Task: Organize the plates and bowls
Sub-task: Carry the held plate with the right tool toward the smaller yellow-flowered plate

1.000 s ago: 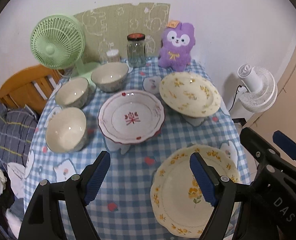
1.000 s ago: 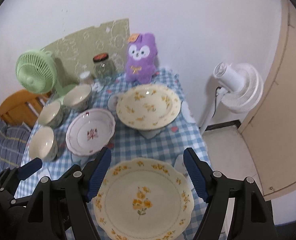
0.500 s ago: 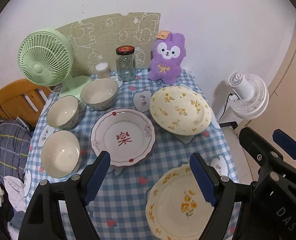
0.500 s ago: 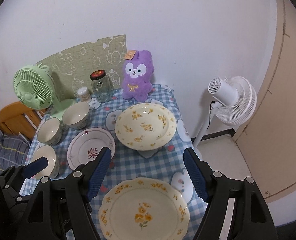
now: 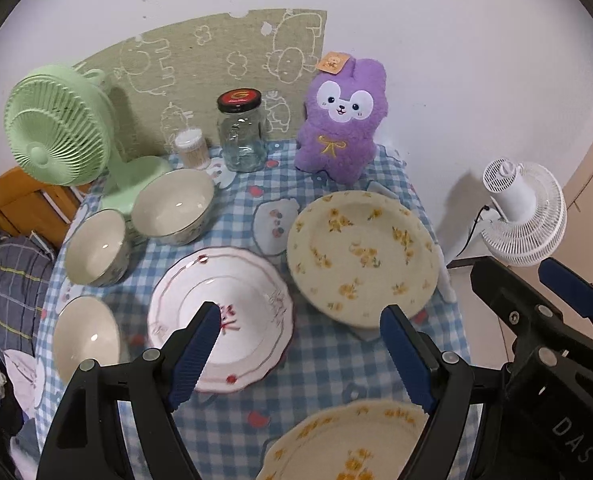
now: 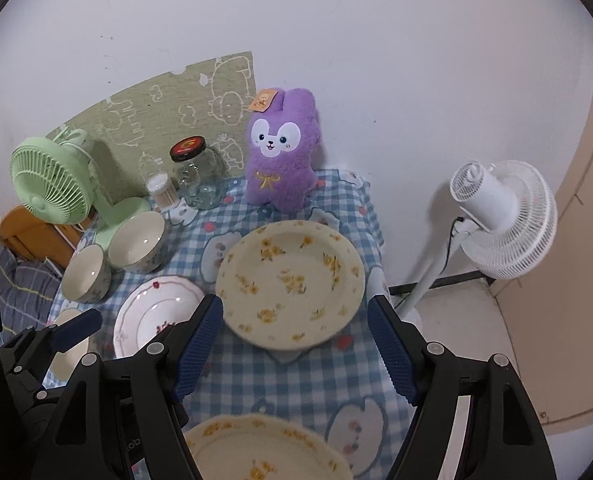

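Two tools hang over the near end of my counter (image 5: 328, 364), both spread wide with nothing between the pads: left tool (image 5: 302, 354), right tool (image 6: 296, 350). Nearest, a yellow-flowered plate (image 5: 348, 440) sits at the near edge, partly cut off by the frame. Beyond it lies a strip of bare checked cloth, the only open lane I see. Past that, the red-trimmed plate (image 5: 220, 312) lies left of centre and a second yellow plate (image 6: 290, 284) reaches close to the right edge, with the drop to the floor and a white fan (image 6: 504, 216) just beyond. Three bowls (image 5: 96, 252) line the left edge, the two far ones touching. At the back, against the wall, stand a green fan (image 5: 56, 128), jar (image 5: 242, 140) and purple toy (image 5: 342, 128).
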{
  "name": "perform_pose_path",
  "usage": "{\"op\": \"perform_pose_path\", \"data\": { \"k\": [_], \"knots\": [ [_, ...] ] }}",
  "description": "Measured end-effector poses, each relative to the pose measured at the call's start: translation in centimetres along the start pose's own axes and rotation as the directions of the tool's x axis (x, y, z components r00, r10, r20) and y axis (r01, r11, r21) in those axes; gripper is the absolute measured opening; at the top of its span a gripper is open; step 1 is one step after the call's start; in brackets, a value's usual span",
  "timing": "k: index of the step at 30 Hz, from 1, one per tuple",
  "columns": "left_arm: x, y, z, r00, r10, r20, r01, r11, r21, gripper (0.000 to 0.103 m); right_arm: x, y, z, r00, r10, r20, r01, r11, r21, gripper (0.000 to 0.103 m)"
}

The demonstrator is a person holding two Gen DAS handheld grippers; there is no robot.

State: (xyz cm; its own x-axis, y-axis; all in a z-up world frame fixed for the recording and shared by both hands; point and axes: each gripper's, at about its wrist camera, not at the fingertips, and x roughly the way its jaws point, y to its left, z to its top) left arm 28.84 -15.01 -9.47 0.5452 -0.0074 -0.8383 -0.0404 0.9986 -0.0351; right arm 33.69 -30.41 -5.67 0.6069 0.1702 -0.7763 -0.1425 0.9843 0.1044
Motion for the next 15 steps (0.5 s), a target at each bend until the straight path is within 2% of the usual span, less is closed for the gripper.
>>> {"op": "perform_pose_path", "data": {
  "k": [5, 15],
  "knots": [
    [2.4, -0.9, 2.0, 1.000, 0.009, 0.003, -0.009, 1.000, -0.009, 0.084, 2.4, -1.4, 1.6, 1.000, 0.007, 0.004, -0.007, 1.000, 0.005, 0.078],
    [7.3, -2.5, 4.5, 1.000, 0.027, 0.010, -0.027, 0.999, 0.022, 0.083, 8.3, -3.3, 3.3, 0.999, 0.021, -0.048, -0.020, 0.999, 0.034, 0.078]
  ]
}}
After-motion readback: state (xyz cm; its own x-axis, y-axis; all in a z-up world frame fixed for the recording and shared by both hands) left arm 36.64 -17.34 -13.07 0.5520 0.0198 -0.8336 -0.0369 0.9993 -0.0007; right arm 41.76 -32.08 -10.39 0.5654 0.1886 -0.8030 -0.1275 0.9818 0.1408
